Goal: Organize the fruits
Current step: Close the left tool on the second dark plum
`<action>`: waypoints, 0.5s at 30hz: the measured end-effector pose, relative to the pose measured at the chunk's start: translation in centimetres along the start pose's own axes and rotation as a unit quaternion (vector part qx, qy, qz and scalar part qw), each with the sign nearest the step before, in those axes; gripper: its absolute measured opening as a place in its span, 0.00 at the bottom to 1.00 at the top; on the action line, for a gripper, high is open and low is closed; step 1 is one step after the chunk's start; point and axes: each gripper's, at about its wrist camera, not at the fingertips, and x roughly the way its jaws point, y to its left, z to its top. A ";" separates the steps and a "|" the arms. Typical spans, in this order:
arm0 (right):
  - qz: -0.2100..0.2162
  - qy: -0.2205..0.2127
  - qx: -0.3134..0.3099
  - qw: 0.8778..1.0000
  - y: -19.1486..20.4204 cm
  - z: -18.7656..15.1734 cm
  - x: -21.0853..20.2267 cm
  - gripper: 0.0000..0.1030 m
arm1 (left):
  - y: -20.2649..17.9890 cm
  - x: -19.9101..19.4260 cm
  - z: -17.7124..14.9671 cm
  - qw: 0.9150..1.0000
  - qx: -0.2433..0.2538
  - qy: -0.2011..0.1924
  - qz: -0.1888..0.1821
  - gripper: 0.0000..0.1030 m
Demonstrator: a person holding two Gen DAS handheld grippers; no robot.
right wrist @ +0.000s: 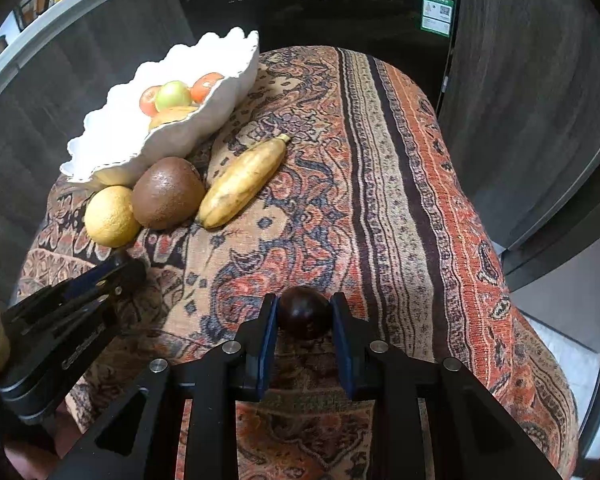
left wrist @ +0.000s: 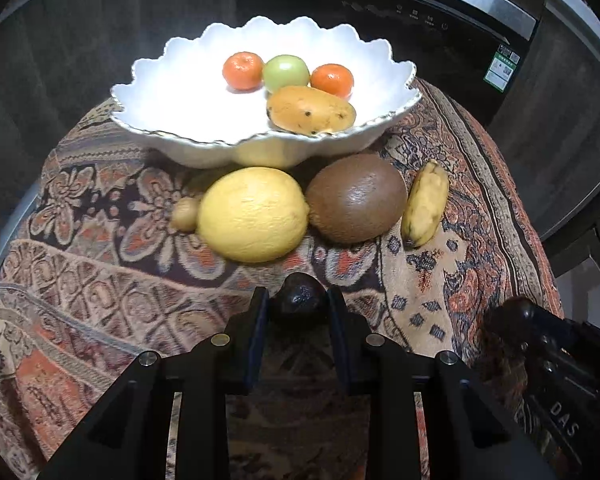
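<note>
The left claw (left wrist: 299,304) is closed on a small, dark, round fruit (left wrist: 299,297). Its two blue pads press on the fruit from both sides, just above the patterned red and tan cloth (left wrist: 100,300) that covers the surface. The right claw (right wrist: 305,316) is closed on another small, dark purple, round fruit (right wrist: 304,316) in the same way, and it too is close over the cloth. In the left claw's view, the right claw sits low at the right edge. In the right claw's view, the left claw sits low at the left edge.

A bit farther away, four fruits lie in a row on the cloth. There is a small tan round fruit (left wrist: 186,214), then a big yellow lemon (left wrist: 252,214), then a brown fuzzy kiwi (left wrist: 358,198), then a short yellow banana (left wrist: 426,204). The small tan fruit touches the lemon, and the lemon touches the kiwi. The banana lies just beside the kiwi.

Behind them stands a wide white bowl with a wavy rim (left wrist: 172,92). Inside it are two orange mandarins (left wrist: 243,71) (left wrist: 332,79), a green round fruit (left wrist: 285,73) between them, and a yellow spotted mango (left wrist: 312,110) near the front rim.

Farthest back is a dark, shiny kitchen machine with small buttons (left wrist: 400,16).
</note>
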 end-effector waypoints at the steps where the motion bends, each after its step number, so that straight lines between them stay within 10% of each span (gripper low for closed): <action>1: 0.000 -0.001 -0.002 1.000 0.3 0.1 -0.1 0.27 | 0.3 -0.3 0.0 1.000 -0.001 -0.002 0.001 0.28; 15: 0.003 -0.028 -0.050 0.998 5.3 3.3 -2.0 0.27 | 4.9 -4.2 3.4 0.999 0.001 -0.042 -0.003 0.28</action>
